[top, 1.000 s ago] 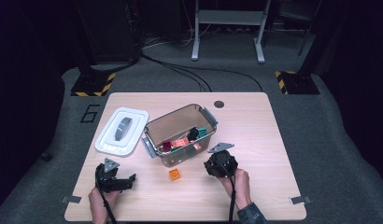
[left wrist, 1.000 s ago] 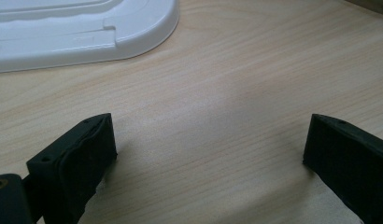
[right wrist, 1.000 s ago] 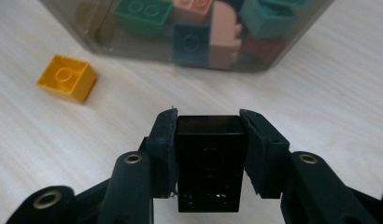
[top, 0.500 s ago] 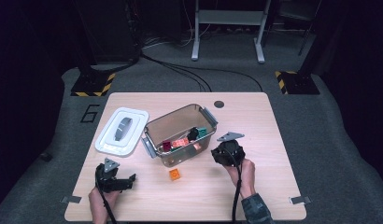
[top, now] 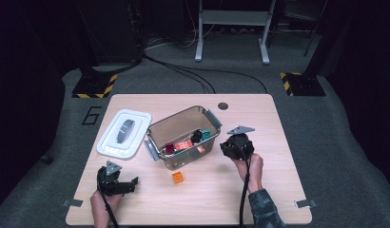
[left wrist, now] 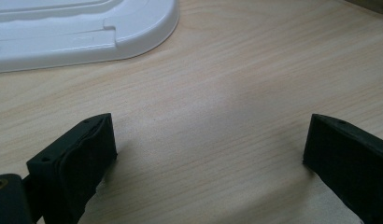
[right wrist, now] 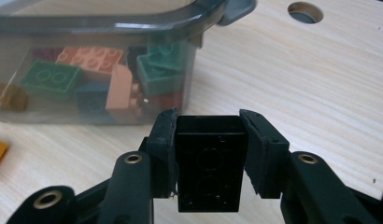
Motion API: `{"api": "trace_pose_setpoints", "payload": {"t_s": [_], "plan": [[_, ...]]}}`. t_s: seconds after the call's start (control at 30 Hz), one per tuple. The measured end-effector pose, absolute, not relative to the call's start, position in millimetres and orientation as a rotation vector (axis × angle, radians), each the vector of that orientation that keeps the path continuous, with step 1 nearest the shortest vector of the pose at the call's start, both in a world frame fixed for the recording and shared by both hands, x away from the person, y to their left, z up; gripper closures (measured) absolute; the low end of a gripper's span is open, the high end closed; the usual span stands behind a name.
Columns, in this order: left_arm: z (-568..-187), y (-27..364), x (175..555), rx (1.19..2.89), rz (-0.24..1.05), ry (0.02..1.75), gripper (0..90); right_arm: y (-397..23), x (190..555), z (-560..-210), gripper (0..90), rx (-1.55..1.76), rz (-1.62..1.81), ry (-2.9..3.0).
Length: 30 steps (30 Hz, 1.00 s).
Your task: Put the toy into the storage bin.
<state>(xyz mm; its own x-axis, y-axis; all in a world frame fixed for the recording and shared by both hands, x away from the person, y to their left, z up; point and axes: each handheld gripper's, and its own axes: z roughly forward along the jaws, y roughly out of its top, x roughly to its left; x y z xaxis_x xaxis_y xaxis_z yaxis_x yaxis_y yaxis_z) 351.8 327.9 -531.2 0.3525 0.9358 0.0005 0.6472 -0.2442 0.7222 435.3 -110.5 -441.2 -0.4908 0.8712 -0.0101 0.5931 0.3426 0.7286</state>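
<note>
Gripping black brick (right wrist: 209, 163), right gripper (right wrist: 209, 158)

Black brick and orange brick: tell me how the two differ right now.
The black brick is clamped between the right gripper's pads, clear of the table; the orange brick lies loose on the table. The black one sits to the right of the clear bin; the orange one sits in front of it. The black one shows its hollow underside, the orange one its top. Both are toy building bricks outside the bin.
</note>
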Motion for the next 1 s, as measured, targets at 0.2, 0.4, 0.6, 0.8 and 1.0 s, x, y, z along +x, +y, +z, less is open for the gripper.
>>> {"api": "trace_pose_setpoints", "payload": {"t_s": [0.2, 0.4, 0.6, 0.8, 1.0], "plan": [[-531.2, 327.9, 351.7, 1.986, 0.585, 1.374, 2.3, -118.1, 445.3, -435.2, 58.6, 1.312, 0.960, 2.170], [-531.2, 328.0, 351.8, 1.986, 0.587, 1.373, 2.3, -120.1, 452.7, -428.9, 58.6, 1.304, 0.972, 2.144], [-531.1, 327.9, 351.7, 1.986, 0.585, 1.374, 2.3, -120.0, 459.1, -421.4, 58.6, 1.289, 0.981, 2.120], [-531.2, 327.9, 351.7, 1.986, 0.585, 1.374, 2.3, -118.2, 467.9, -410.9, 58.6, 1.274, 0.985, 2.098], [-531.1, 327.9, 351.7, 1.987, 0.585, 1.374, 2.3, -116.5, 473.8, -403.7, 58.6, 1.264, 0.986, 2.074]]}}
